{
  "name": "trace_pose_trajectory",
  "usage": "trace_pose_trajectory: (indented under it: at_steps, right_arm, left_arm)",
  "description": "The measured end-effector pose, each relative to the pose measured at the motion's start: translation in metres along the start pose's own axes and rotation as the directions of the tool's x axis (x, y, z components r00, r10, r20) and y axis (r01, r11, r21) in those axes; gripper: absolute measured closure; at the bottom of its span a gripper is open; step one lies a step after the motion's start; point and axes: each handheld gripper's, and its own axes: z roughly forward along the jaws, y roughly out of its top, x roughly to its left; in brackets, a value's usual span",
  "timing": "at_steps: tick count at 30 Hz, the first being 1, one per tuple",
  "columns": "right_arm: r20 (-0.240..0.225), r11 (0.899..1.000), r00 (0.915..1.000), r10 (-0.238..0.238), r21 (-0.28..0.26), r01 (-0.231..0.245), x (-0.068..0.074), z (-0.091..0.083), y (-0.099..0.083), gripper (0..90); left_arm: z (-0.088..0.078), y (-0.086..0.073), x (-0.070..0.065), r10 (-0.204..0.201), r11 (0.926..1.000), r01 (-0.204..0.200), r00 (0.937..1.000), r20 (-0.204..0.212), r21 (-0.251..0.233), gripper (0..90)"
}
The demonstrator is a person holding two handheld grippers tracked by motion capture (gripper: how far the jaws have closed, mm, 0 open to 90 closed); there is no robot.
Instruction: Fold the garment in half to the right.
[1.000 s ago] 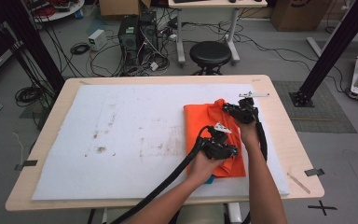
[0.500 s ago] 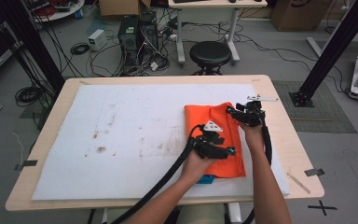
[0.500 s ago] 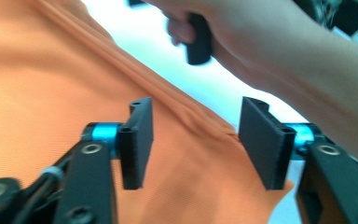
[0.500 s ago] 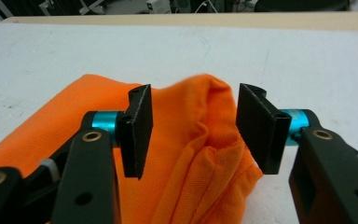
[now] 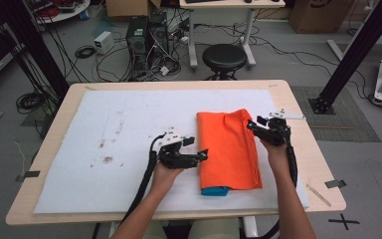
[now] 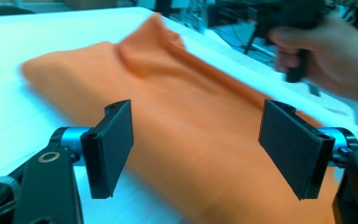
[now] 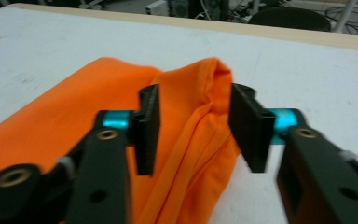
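I am working on the folded orange cloth garment [image 5: 229, 149], which lies on the white sheet [image 5: 104, 149] that covers the wooden table [image 5: 308, 164], in the right half of it. Its long axis runs away from me, from the near edge of the sheet toward the far side. Under its near end a small blue piece of fabric [image 5: 215, 191] comes out.

My left gripper [image 5: 199, 155] is just beside the left long edge of the garment, near the middle of its length, and it points across to the right, so the cloth lies directly in front of the jaws. In the left gripper view the two black jaws stand wide apart and the orange cloth [image 6: 191, 140] passes behind them, not touched by the pads; they have just been opening and nothing is between them.

My right gripper [image 5: 258, 123] is at the far right corner of the garment and points to the left. In the right gripper view its jaws stand on both sides of the raised folded ridge of the orange cloth [image 7: 200, 126], with a gap on each side; they have just been closing a little, but the pads do not press on the fabric yet.

I judge that the right gripper is nearer to a grip, because the fold is already between its jaws.

I can read no brand, label or writing anywhere.
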Motion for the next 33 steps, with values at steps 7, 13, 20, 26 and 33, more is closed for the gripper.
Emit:
trace_pose_trajectory:
  at_steps: [7,13,20,26,33]
  right_arm:
    - [-0.047,1.000,0.9989,-0.005,0.022,0.006,0.011,-0.022,-0.025,65.9]
    - [-0.047,0.994,0.9966,-0.067,0.080,0.071,0.026,-0.032,-0.035,64.3]
    - [0.000,0.969,0.9907,-0.136,0.209,0.133,0.042,-0.027,-0.047,78.5]
    - [0.074,0.970,0.9906,-0.114,0.224,0.095,0.035,-0.037,-0.047,89.0]
    - [0.067,0.967,0.9976,-0.018,0.255,0.000,0.020,-0.039,-0.059,69.4]
  left_arm:
    - [-0.039,-0.007,0.027,0.009,0.9990,-0.011,0.9993,-0.037,-0.044,26.3]
    - [-0.062,-0.007,0.041,0.025,0.9976,-0.030,0.9975,-0.066,-0.063,26.3]
    - [-0.081,-0.014,0.055,0.011,0.9982,-0.017,0.9958,-0.091,-0.057,26.3]
    - [-0.099,-0.022,0.061,-0.018,0.9976,0.012,0.9963,-0.084,-0.068,26.3]
    - [-0.110,-0.024,0.063,-0.021,0.9964,0.013,0.9947,-0.101,-0.084,26.3]
